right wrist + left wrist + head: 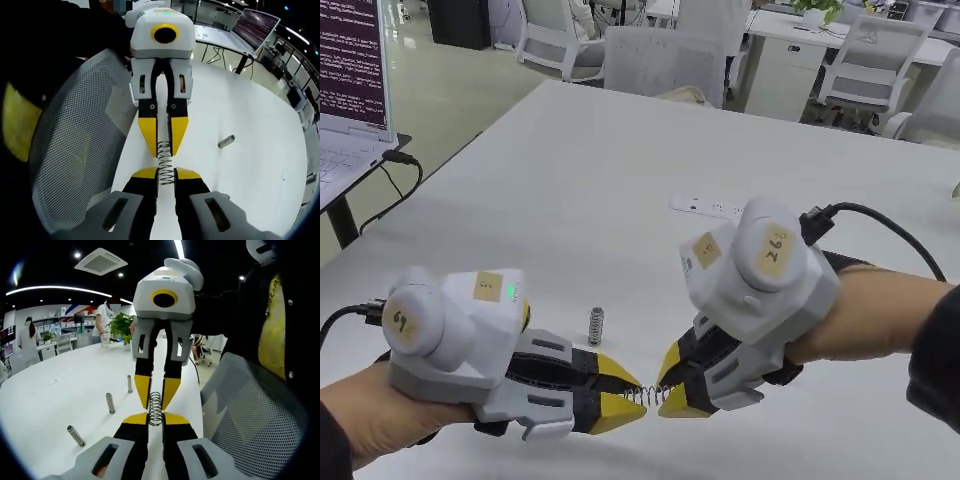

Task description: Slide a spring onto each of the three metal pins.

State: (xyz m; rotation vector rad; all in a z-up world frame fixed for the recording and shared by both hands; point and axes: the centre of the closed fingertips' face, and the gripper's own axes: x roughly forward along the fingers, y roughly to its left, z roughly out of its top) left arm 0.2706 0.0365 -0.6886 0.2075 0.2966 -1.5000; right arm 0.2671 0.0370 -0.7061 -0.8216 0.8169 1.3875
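A small steel spring (648, 394) hangs level between my two grippers, just above the white table (620, 180). My left gripper (634, 402) is shut on one end and my right gripper (666, 390) on the other, yellow tips almost touching. In the left gripper view the spring (155, 408) runs from my left gripper (155, 419) up to the right gripper (156, 389). Beyond stand a bare pin (130, 383), a pin wearing a spring (110, 402) and a third, tilted sprung piece (76, 435). The sprung pin (596, 325) stands just behind the grippers. The right gripper view shows the spring (165, 162).
A white power strip (710, 207) lies mid-table behind the right gripper. A laptop (350, 80) with a black cable sits on a side stand at the left. Office chairs (665, 60) line the far edge. A grey mesh chair (250, 405) is close to the table's near edge.
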